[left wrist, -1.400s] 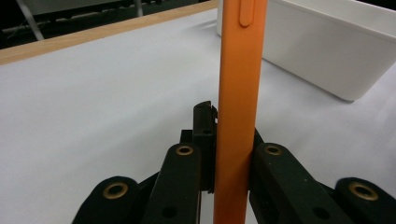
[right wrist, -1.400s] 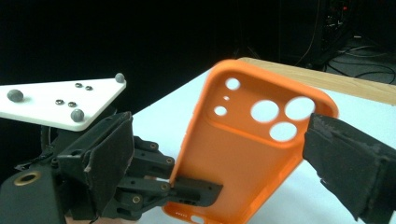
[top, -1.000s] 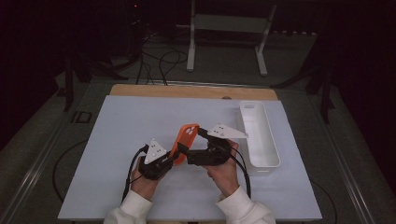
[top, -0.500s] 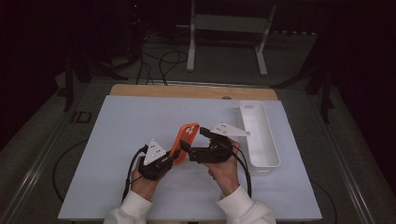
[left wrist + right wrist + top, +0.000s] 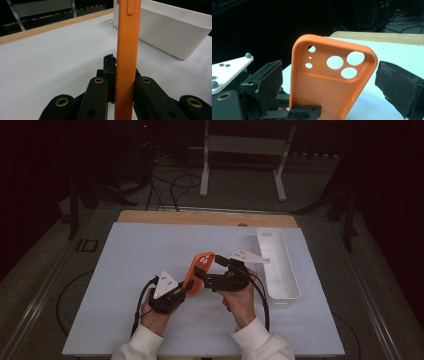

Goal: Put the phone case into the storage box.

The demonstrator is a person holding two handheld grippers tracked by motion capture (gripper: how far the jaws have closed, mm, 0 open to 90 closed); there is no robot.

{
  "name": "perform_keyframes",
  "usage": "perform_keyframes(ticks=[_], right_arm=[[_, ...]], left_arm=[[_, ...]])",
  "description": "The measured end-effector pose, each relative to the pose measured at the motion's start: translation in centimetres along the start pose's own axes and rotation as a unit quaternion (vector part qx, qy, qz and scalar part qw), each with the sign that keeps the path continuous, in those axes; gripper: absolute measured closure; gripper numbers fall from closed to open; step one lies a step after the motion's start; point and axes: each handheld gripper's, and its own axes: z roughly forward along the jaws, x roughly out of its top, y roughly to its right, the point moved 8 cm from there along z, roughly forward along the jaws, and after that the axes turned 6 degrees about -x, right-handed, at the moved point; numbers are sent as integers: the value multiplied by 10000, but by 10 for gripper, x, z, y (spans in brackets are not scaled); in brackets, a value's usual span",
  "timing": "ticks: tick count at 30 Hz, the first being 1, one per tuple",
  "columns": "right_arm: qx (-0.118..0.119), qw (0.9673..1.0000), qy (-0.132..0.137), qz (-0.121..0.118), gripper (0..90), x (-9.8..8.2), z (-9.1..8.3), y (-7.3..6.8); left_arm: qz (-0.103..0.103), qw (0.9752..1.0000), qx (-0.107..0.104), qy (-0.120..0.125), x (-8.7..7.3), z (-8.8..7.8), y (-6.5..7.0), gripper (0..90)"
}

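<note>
An orange phone case (image 5: 201,269) with camera cut-outs stands on edge above the white table sheet (image 5: 140,255). My left gripper (image 5: 188,287) is shut on its lower end. In the left gripper view the case (image 5: 127,50) rises edge-on between the two black jaws of the left gripper (image 5: 125,82). My right gripper (image 5: 202,274) points at the case from the right. In the right gripper view the case (image 5: 329,82) shows its inner side between the wide-open pads (image 5: 268,86) of the right gripper (image 5: 334,87). The far pad stands clear of the case.
A long white bin (image 5: 289,270) lies along the sheet's right side; its wall (image 5: 175,35) is close behind the case. A wooden strip (image 5: 200,217) borders the far edge. Cables and a metal stand lie on the dark floor beyond.
The right gripper has shifted slightly beside the case. The left gripper and the case have stayed where they were.
</note>
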Motion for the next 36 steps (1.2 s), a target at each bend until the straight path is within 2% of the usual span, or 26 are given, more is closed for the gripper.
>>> perform_keyframes(ticks=[14,36], right_arm=[[15,9999,9,105,74,0,3,0],[61,9997,-29,216,80,0,5,-2]], left_arm=[[38,9999,-13,98,2,-1,3,853],[99,9999,-52,52,1,1,6,853]])
